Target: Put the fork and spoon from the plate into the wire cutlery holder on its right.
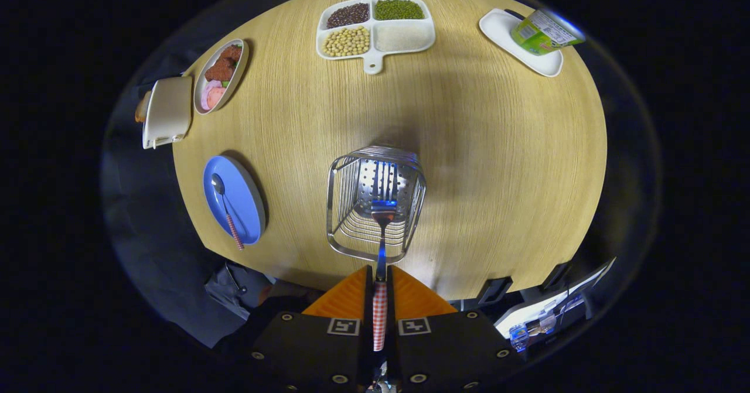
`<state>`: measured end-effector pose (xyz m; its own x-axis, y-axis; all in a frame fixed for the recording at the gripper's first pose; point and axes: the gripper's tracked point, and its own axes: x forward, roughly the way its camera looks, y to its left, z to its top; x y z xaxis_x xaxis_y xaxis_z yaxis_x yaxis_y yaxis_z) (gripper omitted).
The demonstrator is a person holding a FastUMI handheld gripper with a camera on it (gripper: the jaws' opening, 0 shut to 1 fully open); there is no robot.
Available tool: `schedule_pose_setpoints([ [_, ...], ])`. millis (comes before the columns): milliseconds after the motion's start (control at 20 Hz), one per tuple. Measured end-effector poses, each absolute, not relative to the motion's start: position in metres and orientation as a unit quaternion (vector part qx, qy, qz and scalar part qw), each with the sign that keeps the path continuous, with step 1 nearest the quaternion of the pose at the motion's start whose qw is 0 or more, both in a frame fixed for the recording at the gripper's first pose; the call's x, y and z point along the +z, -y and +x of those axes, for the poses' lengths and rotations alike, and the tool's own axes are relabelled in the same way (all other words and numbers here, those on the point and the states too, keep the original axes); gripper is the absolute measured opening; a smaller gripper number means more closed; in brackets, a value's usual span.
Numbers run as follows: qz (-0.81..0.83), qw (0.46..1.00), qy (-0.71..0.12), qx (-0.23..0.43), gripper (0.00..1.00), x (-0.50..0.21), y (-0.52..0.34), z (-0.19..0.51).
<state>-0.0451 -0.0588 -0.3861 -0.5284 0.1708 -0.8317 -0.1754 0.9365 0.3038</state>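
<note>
one utensil in hand: the gripper [380,287] is clamped on the fork [382,229], tines pointing down into the holder [375,202] at the table's [498,164] near edge; spoon [225,208] waits on plate [243,205], leftward.

The fork [382,229] has its checked handle pinched between the tool [379,282] fingers, the handle's end hidden below them. Its tines overlap the wire cutlery holder [375,202] (depth inside unclear). The counter's [469,147] near edge sits behind the tool.
</note>
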Motion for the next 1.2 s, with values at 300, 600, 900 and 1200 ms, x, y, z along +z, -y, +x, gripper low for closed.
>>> schedule_pose_setpoints([
  [300, -0.005, 0.470, -0.861, 0.196, 0.12, -0.385, 0.051, -0.044],
  [600, 0.005, 0.494, -0.854, 0.165, 0.24, -0.396, 0.053, -0.030],
  [900, 0.015, 0.547, -0.816, 0.189, 0.24, -0.389, 0.036, -0.013],
  [1200, 0.060, 0.658, -0.721, 0.212, 0.51, -0.346, -0.004, 0.004],
])
